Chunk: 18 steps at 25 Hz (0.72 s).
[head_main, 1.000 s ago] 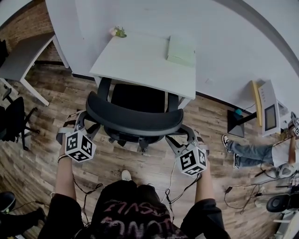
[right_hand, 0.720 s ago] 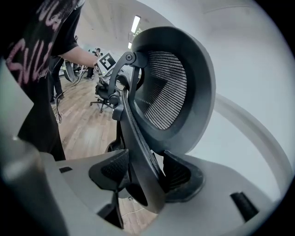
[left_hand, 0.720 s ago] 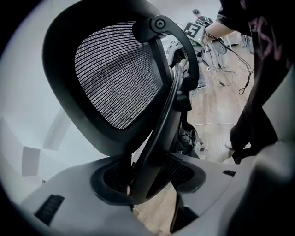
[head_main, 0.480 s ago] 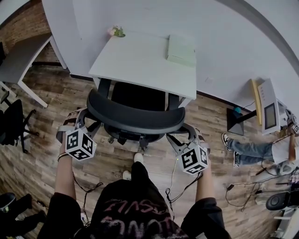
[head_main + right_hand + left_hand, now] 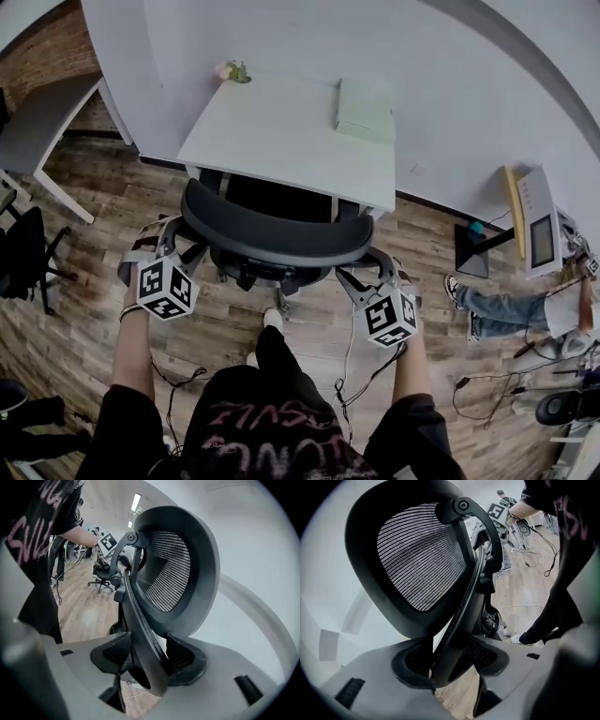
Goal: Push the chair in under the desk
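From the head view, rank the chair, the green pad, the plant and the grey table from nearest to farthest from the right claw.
1. Chair: its backrest edge is clamped in the right claw.
2. Green pad: on the desk, right rear.
3. Plant: at the desk's left rear corner.
4. Grey table: far left of the view.
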Each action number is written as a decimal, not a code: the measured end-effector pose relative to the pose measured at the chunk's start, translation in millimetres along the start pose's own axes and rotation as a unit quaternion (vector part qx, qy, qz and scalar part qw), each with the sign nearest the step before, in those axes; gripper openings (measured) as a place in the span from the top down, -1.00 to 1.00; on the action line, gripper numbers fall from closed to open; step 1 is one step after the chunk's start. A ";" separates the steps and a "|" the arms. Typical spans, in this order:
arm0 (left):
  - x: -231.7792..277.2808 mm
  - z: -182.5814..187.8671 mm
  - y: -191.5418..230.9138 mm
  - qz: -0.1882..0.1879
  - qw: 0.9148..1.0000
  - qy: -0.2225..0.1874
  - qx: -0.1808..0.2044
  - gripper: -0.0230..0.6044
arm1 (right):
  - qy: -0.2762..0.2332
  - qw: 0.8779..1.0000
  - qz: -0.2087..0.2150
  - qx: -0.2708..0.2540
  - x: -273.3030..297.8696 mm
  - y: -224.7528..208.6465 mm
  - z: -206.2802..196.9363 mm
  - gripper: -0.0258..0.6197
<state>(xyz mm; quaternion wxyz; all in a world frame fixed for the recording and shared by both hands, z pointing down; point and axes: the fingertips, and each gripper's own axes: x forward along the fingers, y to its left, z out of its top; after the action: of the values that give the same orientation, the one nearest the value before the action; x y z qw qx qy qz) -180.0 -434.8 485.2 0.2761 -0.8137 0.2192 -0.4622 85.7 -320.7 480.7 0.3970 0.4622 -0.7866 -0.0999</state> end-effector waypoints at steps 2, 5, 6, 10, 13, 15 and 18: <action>8.0 1.2 8.2 0.001 1.000 0.000 0.000 0.15 | 0.001 1.000 -0.001 0.001 6.9 -8.0 -0.1 0.16; 17.8 4.2 16.6 -0.001 1.000 -0.002 0.000 0.15 | 0.001 1.000 -0.001 0.001 14.1 -18.5 -1.2 0.16; 20.4 4.8 18.7 -0.001 1.000 -0.003 0.000 0.15 | 0.001 1.000 -0.001 0.001 16.1 -21.4 -1.6 0.16; 30.5 6.9 28.1 0.002 1.000 -0.004 0.000 0.15 | 0.001 1.000 -0.002 0.000 25.3 -33.3 -3.0 0.16; 38.8 10.1 34.1 0.003 1.000 -0.005 -0.001 0.15 | 0.002 1.000 -0.003 0.000 30.4 -42.1 -5.6 0.16; 44.7 11.9 39.5 0.003 1.000 -0.005 0.000 0.15 | 0.002 1.000 -0.003 0.000 34.5 -48.3 -6.1 0.16; 53.6 11.6 48.4 0.002 1.000 -0.006 -0.001 0.15 | 0.002 1.000 -0.003 0.001 43.0 -56.2 -5.1 0.16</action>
<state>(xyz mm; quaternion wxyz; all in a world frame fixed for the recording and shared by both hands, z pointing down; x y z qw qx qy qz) -149.2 -501.0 482.6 0.2776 -0.8161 0.2202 -0.4565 114.7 -385.4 477.5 0.3977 0.4649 -0.7847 -0.0993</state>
